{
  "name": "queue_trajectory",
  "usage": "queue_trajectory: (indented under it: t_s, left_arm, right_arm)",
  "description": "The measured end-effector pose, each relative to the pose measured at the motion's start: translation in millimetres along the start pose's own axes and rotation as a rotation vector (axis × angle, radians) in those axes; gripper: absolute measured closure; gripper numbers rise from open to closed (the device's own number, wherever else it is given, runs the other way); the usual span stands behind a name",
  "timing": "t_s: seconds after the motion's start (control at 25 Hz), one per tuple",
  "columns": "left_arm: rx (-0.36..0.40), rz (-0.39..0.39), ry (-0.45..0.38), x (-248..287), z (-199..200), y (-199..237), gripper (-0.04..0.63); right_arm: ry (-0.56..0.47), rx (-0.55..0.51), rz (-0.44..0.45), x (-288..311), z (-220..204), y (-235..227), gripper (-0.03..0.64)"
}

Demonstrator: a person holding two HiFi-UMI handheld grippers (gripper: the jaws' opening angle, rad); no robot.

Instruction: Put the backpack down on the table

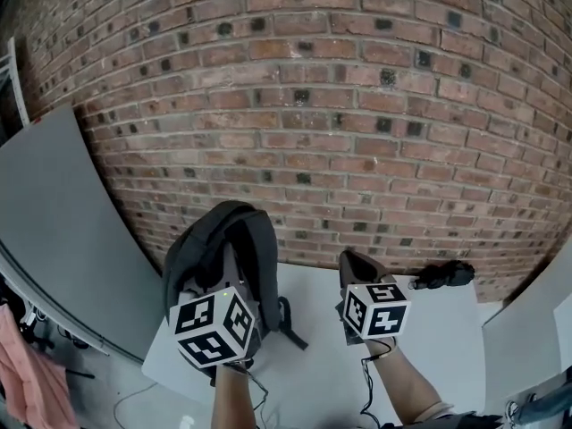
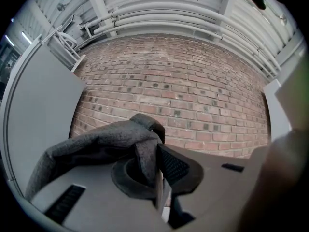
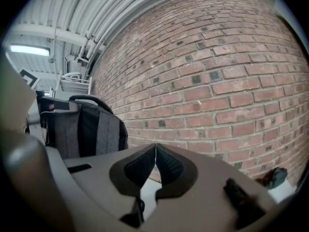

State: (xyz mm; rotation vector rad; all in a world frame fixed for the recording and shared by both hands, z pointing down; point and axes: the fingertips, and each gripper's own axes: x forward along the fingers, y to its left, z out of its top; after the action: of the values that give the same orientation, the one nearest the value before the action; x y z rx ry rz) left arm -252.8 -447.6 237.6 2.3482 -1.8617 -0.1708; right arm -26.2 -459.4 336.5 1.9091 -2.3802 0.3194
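Observation:
The dark grey backpack (image 1: 234,248) stands upright over the left part of the white table (image 1: 429,347), close to the brick wall. My left gripper (image 2: 157,148) is shut on a grey strap of the backpack (image 2: 96,144) near its top. Its marker cube (image 1: 213,326) hides the bag's lower part, so I cannot tell whether the bottom rests on the table. A loose strap (image 1: 288,320) hangs at the bag's right side. To the right of the bag, my right gripper (image 3: 155,148) is shut with nothing between its pads; the backpack (image 3: 82,129) shows to its left.
A brick wall (image 1: 357,105) runs right behind the table. A small black object (image 1: 444,275) lies at the table's back right. A grey panel (image 1: 54,231) leans at the left, with pink cloth (image 1: 22,374) below it. The table's left edge is just under the bag.

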Motion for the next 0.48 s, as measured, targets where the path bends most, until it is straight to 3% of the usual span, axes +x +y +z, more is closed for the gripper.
queue_trajectory:
  t_s: [0.16, 0.48]
  left_arm:
    - [-0.027, -0.012, 0.062, 14, -35, -6, 0.56]
    - [-0.025, -0.027, 0.07, 11, -64, -30, 0.558]
  right_arm:
    - [0.054, 0.019, -0.01, 6, -24, -10, 0.586]
    - [0.119, 0.054, -0.027, -4, -62, -28, 0.586]
